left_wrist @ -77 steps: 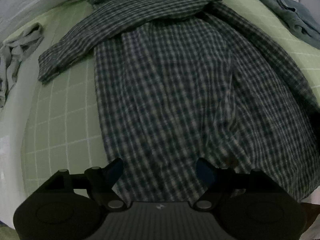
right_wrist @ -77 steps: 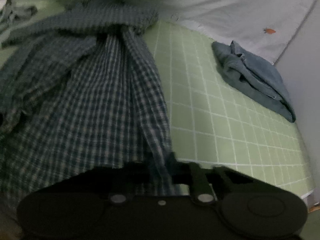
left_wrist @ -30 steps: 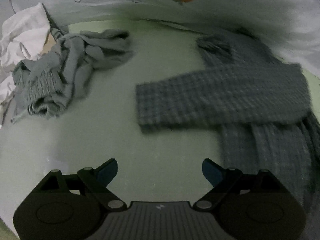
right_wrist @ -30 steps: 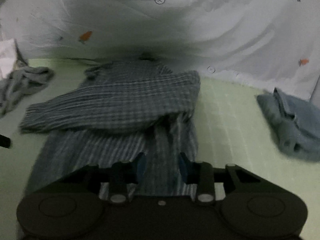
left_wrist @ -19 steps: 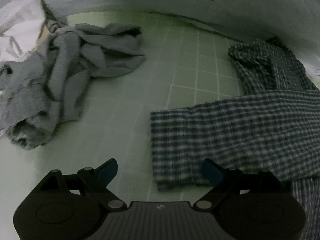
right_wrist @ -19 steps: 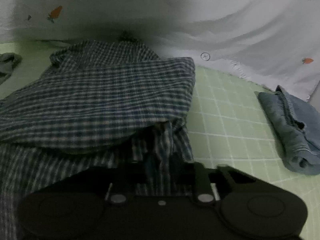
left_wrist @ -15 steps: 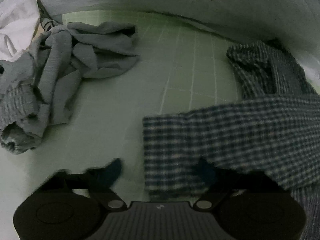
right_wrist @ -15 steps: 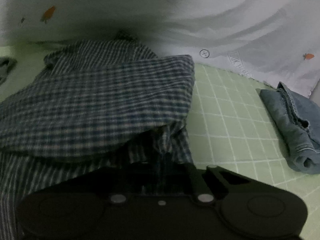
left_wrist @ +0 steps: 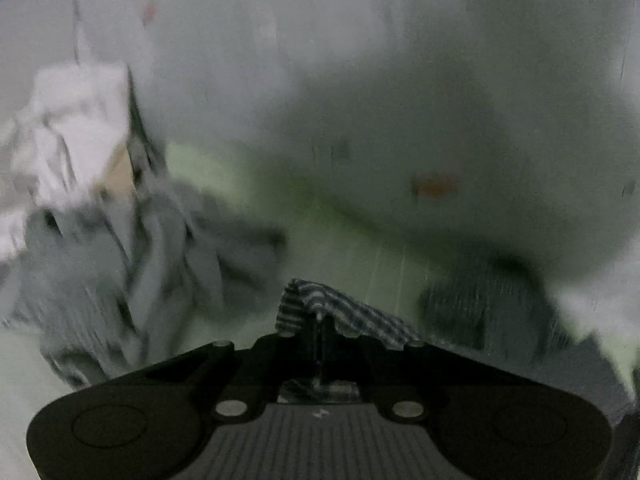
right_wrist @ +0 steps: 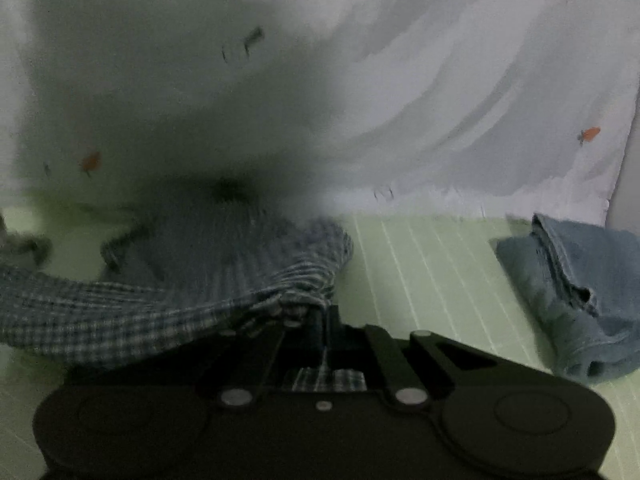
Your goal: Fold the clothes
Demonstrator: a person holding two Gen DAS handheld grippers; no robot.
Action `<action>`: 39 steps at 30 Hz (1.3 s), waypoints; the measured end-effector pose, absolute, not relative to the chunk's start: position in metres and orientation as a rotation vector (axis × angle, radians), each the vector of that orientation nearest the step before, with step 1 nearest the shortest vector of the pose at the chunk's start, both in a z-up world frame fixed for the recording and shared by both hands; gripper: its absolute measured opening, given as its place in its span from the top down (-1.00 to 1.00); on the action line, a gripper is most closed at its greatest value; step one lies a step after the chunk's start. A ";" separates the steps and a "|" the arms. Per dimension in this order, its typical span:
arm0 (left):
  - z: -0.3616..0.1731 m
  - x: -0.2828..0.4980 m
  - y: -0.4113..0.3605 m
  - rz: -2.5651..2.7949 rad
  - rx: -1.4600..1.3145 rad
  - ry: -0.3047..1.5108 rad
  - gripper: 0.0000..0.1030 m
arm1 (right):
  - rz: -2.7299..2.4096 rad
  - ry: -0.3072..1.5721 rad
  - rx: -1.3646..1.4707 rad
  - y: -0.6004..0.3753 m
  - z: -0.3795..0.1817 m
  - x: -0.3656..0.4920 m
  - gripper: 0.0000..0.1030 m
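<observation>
Grippers, left [left_wrist: 320,320] and right [right_wrist: 324,312], pinch soft checked shirt [right_wrist: 120,316] (bunched, creased).

**Count of things in view**

One checked shirt [right_wrist: 168,312]. One crumpled grey garment [left_wrist: 132,264]. One folded blue denim piece [right_wrist: 576,288]. One heap of white cloth [left_wrist: 68,136]. One green grid mat [right_wrist: 432,264]. One white sheet with small carrot prints [right_wrist: 460,92] behind. Two grippers: left [left_wrist: 320,320], right [right_wrist: 322,314].
</observation>
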State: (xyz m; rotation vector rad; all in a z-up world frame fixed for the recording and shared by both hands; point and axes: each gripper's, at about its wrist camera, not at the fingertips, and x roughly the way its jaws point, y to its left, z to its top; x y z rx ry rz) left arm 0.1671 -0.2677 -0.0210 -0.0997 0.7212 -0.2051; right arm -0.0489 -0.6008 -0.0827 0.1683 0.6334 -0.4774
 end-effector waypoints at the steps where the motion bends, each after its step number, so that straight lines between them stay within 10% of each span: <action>1: -0.011 0.165 -0.263 -0.189 -0.111 0.686 0.97 | -0.462 0.622 0.174 -0.596 -0.079 -0.050 0.97; 6: -0.016 0.170 -0.248 -0.084 -0.055 0.663 0.97 | -0.338 0.683 0.215 -0.575 -0.089 -0.037 0.87; 9: -0.043 0.179 -0.236 -0.048 -0.044 0.751 0.96 | -0.258 0.799 0.254 -0.563 -0.115 -0.022 0.29; 18: -0.080 0.186 -0.217 -0.032 -0.086 0.851 0.96 | -0.362 0.695 0.346 -0.605 -0.117 0.005 -0.35; 22: -0.085 0.192 -0.216 -0.034 -0.083 0.858 0.96 | -0.393 0.706 0.432 -0.642 -0.137 0.045 -0.30; 25: -0.083 0.197 -0.216 -0.048 -0.072 0.850 0.96 | -0.378 0.759 0.474 -0.664 -0.155 0.073 0.86; 34: -0.089 0.224 -0.225 -0.010 -0.033 0.853 0.93 | -0.325 0.775 0.336 -0.665 -0.155 0.107 0.86; 36: -0.094 0.224 -0.227 0.026 -0.039 0.880 0.79 | -0.357 0.803 0.263 -0.657 -0.152 0.106 0.14; 39: -0.087 0.210 -0.224 -0.002 -0.077 0.875 0.28 | -0.399 0.752 0.155 -0.640 -0.132 0.077 -0.19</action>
